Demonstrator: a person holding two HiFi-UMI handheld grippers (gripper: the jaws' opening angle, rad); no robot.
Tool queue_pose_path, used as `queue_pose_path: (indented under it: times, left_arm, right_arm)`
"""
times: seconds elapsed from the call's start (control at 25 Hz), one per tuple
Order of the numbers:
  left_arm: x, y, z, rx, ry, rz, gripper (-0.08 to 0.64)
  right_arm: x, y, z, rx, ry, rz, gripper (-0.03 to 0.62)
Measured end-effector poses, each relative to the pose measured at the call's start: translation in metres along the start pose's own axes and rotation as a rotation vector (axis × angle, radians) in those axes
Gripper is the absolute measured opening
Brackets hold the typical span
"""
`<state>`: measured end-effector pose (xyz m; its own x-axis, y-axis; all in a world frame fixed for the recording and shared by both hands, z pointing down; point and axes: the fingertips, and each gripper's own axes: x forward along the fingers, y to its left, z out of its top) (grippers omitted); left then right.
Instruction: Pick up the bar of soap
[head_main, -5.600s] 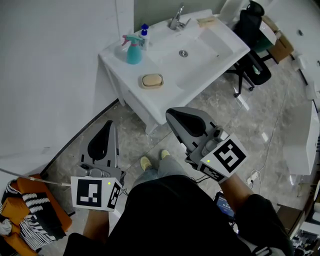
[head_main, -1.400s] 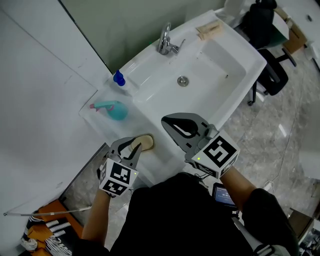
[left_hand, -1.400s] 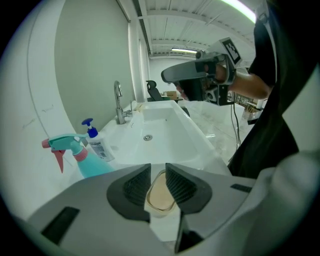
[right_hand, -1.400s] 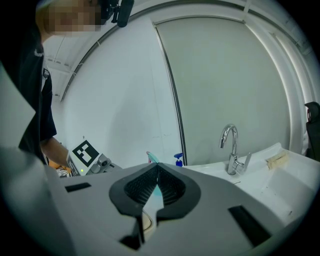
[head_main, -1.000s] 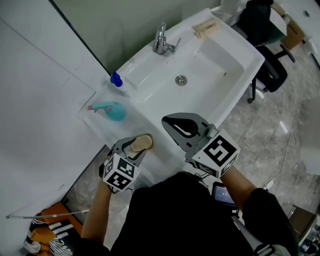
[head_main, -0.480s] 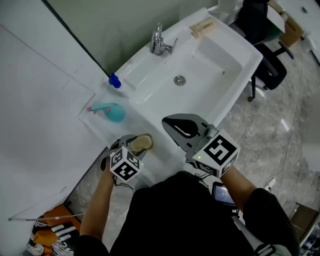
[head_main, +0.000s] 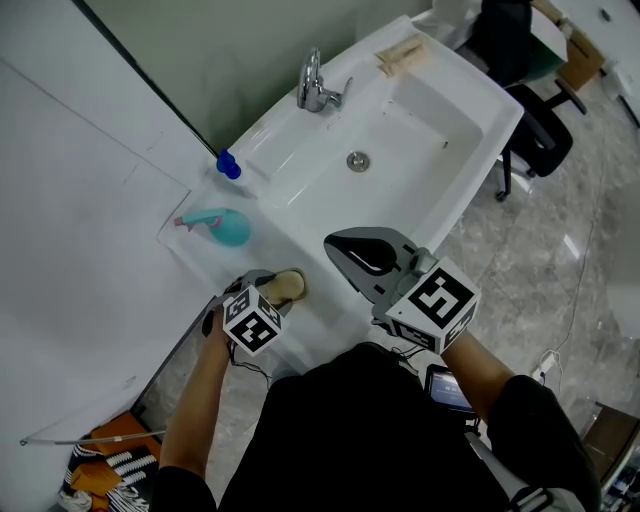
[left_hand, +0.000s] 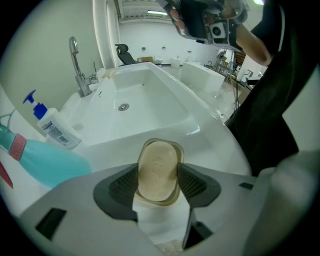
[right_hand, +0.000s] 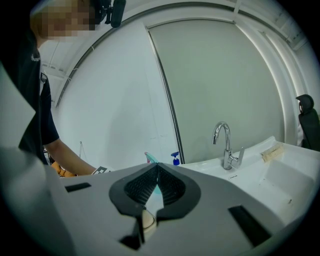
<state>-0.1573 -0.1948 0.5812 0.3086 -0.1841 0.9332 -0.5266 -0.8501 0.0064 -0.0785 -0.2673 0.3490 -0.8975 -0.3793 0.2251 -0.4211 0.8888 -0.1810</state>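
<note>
As a person leans over a white washbasin (head_main: 430, 100), the left gripper (head_main: 268, 285) points steeply down at the bar of soap (left_hand: 157, 169), which lies in its shallow soap dish (left_hand: 161, 142) on the basin's near corner, left of centre and low in the head view. The jaws have just been opening and now stand apart, one ribbed pad along each long side of the soap. The bar sits between them but is not visibly squeezed. The straddle looks deliberate: closing from here would pinch the bar across its narrow width, clear of the dish rim.

The right gripper (right_hand: 157, 167) is held nearly level over the basin's front edge, at the centre of the head view. Its jaws are together on nothing, seemingly parked out of the way.

A teal spray bottle (head_main: 222, 225) and a pump bottle (head_main: 229, 165) stand apart from the dish toward the upper left, leaving the approach free. The lift has not yet begun.
</note>
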Motion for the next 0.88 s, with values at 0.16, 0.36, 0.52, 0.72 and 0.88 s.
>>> queue_pose_path:
  times: [0.16, 0.36, 0.52, 0.72, 0.88]
  left_arm:
    - [-0.0006, -0.0033, -0.0012, 0.032, 0.026, -0.020, 0.236]
    - [-0.0003, -0.0048, -0.0018, 0.055, 0.032, -0.004, 0.236]
    - [0.0011, -0.0004, -0.0009, 0.057, 0.027, 0.010, 0.236]
    - [0.0029, -0.0033, -0.0029, 0.034, 0.044, -0.038, 0.268]
    - [0.0034, -0.0060, -0.0062, 0.043, 0.075, -0.064, 0.268]
  right_arm:
    - [0.0006, -0.0008, -0.0018, 0.003, -0.007, -0.001, 0.008]
    - [-0.0003, 0.0009, 0.0021, -0.011, -0.001, 0.002, 0.008]
    - [0.0003, -0.0010, -0.0010, -0.004, -0.004, -0.001, 0.008]
    - [-0.0007, -0.0006, -0.0008, -0.003, 0.001, -0.002, 0.008]
    - [-0.0015, -0.0010, -0.0003, -0.005, 0.002, -0.005, 0.008]
